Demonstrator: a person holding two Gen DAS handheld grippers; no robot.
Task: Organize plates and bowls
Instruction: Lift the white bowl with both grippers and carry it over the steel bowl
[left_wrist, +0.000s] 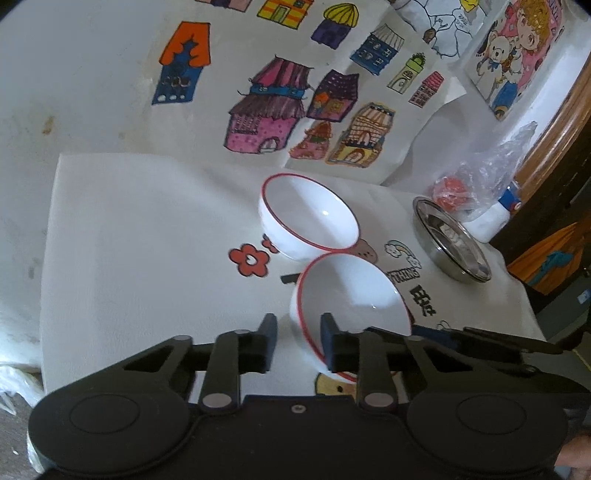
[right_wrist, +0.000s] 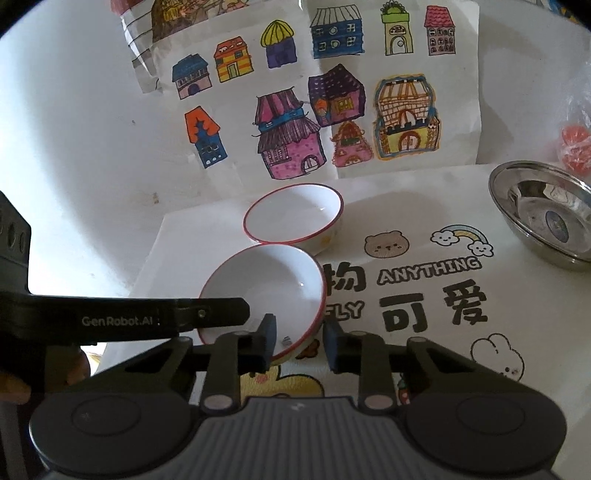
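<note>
Now both grippers, left and right, part-open, straddle the near bowl's rim, unclamped.

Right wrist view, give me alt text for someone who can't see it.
An open hand-held gripper straddles the rim of the nearer of two white red-rimmed bowls; the second bowl sits just behind. The other hand-held gripper reaches in from the left, and a steel dish sits far right on a cartoon-printed mat.

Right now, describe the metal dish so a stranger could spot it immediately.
Start at the white cartoon-printed table cover. The metal dish sits at its right edge, right of two white bowls. It alone is shiny steel with no red rim.
</note>
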